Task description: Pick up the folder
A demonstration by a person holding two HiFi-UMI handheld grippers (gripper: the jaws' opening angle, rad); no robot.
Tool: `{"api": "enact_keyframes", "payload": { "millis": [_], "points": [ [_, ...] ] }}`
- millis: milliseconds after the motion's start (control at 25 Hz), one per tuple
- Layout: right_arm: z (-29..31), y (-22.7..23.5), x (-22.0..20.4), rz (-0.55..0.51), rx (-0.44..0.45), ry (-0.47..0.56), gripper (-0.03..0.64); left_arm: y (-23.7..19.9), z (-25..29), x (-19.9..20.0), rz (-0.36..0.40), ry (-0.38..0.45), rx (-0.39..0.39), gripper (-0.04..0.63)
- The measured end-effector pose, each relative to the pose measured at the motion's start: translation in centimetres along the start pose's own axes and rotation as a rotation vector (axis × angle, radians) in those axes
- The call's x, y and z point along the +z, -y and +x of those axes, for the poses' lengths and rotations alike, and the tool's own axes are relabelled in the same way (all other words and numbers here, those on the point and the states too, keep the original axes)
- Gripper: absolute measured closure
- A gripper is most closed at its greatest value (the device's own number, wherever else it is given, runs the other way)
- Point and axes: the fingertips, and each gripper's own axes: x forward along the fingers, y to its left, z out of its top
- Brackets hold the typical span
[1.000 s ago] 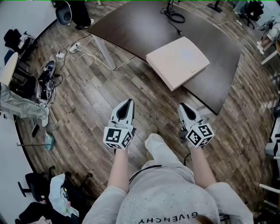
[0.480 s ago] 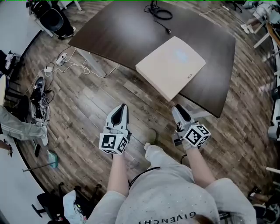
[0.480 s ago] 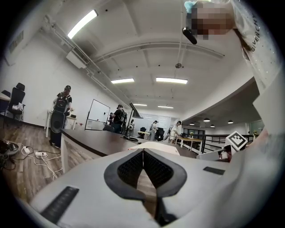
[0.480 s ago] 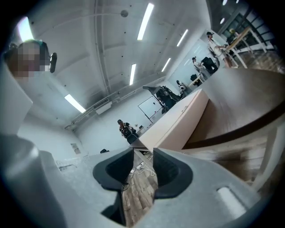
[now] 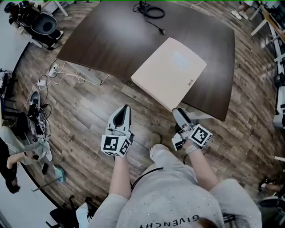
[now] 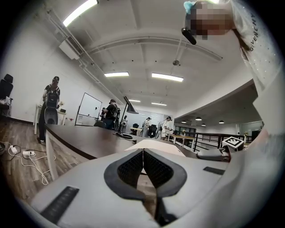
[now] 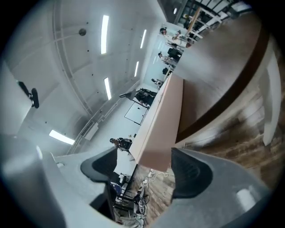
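**Clerk:** Location of the folder?

**Inspector:** The folder (image 5: pixel 169 71) is a flat, cream-coloured item lying on the dark brown worktop (image 5: pixel 111 40), set at an angle to the near edge. Its nearest corner overhangs that edge, above the wooden floor (image 5: pixel 80 111). It is fully supported by the worktop and is not lifted.

**Clerk:** Right gripper?

**Inspector:** The right gripper (image 5: pixel 178 113) is at the overhanging corner, rolled onto its side. Its jaws have just been opening and now stand wide apart. In the right gripper view the corner of the folder shows in the gap between the two pads, with clear space on either side. Neither pad presses on it. No grip is established.

**Clerk:** Left gripper?

**Inspector:** The left gripper (image 5: pixel 124 109) is over the floor, short of the worktop edge and to the left of the folder's corner, apart from both. In the left gripper view its jaws are closed, the pads meeting at the tips with nothing between them. It points roughly level towards the worktop, and the folder is visible beyond the tips.

**Clerk:** Other items noted?

**Inspector:** A black cable (image 5: pixel 149 10) lies coiled at the far end of the worktop, well apart from the folder. A power strip (image 5: pixel 52 70) with white leads lies on the floor to the left, beside the worktop's leg. The person holding the grippers wears a grey top. Other people stand in the background of both gripper views, too small to describe further.
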Motion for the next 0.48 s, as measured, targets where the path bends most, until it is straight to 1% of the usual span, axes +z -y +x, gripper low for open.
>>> {"api": "enact_keyframes", "payload": {
  "millis": [120,400,480],
  "points": [
    [1.3,1.7,0.4,0.071,-0.019,0.017,0.228,-0.8,1.8,-0.1,0.009,-0.009,-0.013,0.595],
    [3.4,4.0,1.0,0.182,-0.042,0.061,0.222,-2.2,4.5,-0.3,0.015,-0.033,-0.036,0.595],
    [4.1,4.4,1.5,0.203,-0.03,0.071,0.222,-2.3,5.5,-0.3,0.012,-0.037,-0.045,0.595]
  ]
}}
